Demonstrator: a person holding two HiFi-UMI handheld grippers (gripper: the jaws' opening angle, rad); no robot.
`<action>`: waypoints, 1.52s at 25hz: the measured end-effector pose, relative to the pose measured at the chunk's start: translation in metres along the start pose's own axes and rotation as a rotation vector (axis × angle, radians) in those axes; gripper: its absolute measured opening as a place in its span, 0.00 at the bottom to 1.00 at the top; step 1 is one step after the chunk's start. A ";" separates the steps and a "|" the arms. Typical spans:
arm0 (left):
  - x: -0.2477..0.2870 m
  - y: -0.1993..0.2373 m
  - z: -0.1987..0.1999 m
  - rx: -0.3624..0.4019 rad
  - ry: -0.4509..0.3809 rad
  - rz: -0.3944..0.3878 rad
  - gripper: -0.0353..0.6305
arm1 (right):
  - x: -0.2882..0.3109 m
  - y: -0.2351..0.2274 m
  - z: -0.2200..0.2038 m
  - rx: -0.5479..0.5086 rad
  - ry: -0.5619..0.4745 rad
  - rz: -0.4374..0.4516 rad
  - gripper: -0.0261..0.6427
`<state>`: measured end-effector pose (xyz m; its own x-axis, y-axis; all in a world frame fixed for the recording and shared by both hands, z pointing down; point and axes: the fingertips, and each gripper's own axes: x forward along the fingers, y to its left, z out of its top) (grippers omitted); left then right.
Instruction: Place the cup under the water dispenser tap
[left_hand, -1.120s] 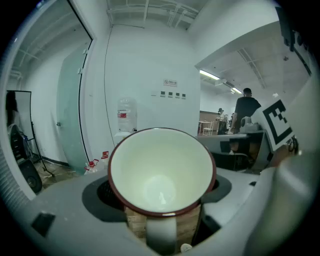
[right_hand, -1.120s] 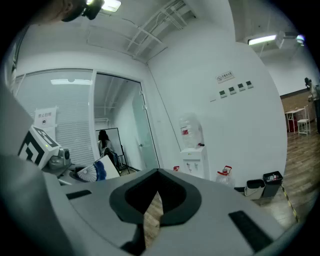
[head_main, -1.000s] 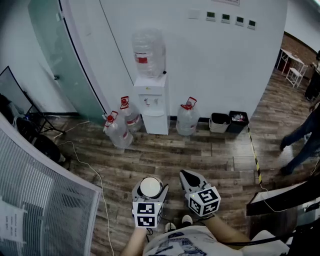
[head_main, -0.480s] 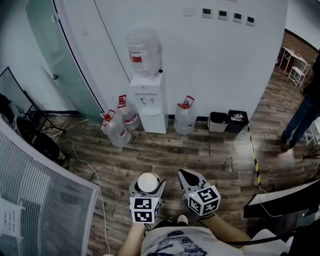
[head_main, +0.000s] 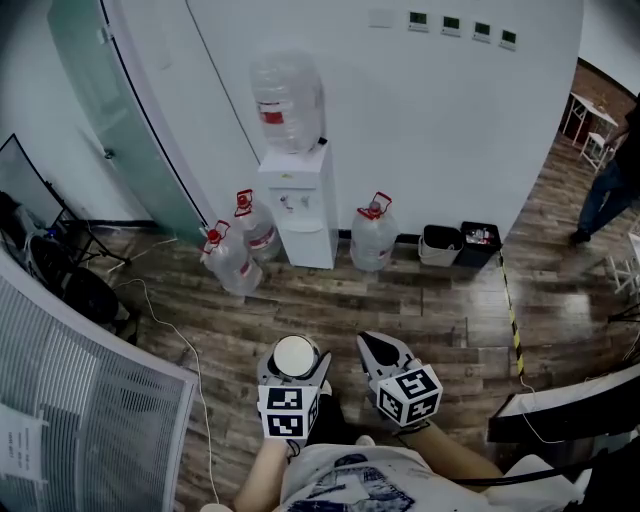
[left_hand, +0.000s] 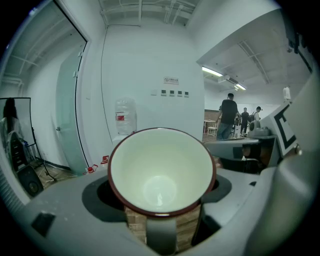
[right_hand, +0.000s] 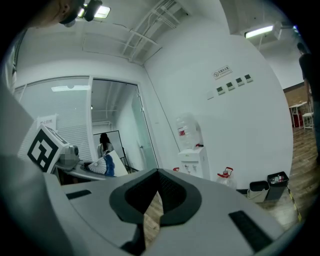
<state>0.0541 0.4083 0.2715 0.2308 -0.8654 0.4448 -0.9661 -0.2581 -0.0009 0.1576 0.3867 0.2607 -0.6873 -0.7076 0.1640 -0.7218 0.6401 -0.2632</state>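
Note:
My left gripper (head_main: 294, 374) is shut on a cup (head_main: 295, 356) with a white inside and a dark red rim. In the left gripper view the cup (left_hand: 161, 172) stands upright and empty between the jaws. The right gripper (head_main: 370, 347) hangs beside it, shut with nothing in it; its jaws meet in the right gripper view (right_hand: 159, 173). The white water dispenser (head_main: 297, 205) stands against the far wall with a clear bottle (head_main: 288, 100) on top, well ahead of both grippers. Its taps (head_main: 291, 203) are small and far off.
Three spare water jugs (head_main: 233, 262) (head_main: 256, 230) (head_main: 373, 240) stand on the wood floor around the dispenser. Two small bins (head_main: 440, 245) (head_main: 473, 243) sit at the wall to the right. A cable (head_main: 190, 350) runs along the floor at left, a desk edge (head_main: 560, 400) at right. A person (head_main: 608, 190) stands far right.
The person at the right has walked off toward the back right. Both grippers hold the same pose, the cup still in the left one.

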 end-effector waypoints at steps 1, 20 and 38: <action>0.006 0.005 0.003 -0.001 0.000 -0.001 0.72 | 0.008 -0.003 0.001 0.000 0.002 -0.001 0.07; 0.169 0.161 0.059 -0.026 0.043 -0.056 0.72 | 0.228 -0.063 0.037 0.017 0.051 -0.057 0.07; 0.265 0.262 0.104 0.002 0.050 -0.116 0.72 | 0.363 -0.087 0.069 0.014 0.062 -0.108 0.07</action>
<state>-0.1261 0.0665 0.2955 0.3345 -0.8074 0.4860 -0.9332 -0.3556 0.0516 -0.0230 0.0532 0.2777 -0.6096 -0.7522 0.2502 -0.7910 0.5565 -0.2543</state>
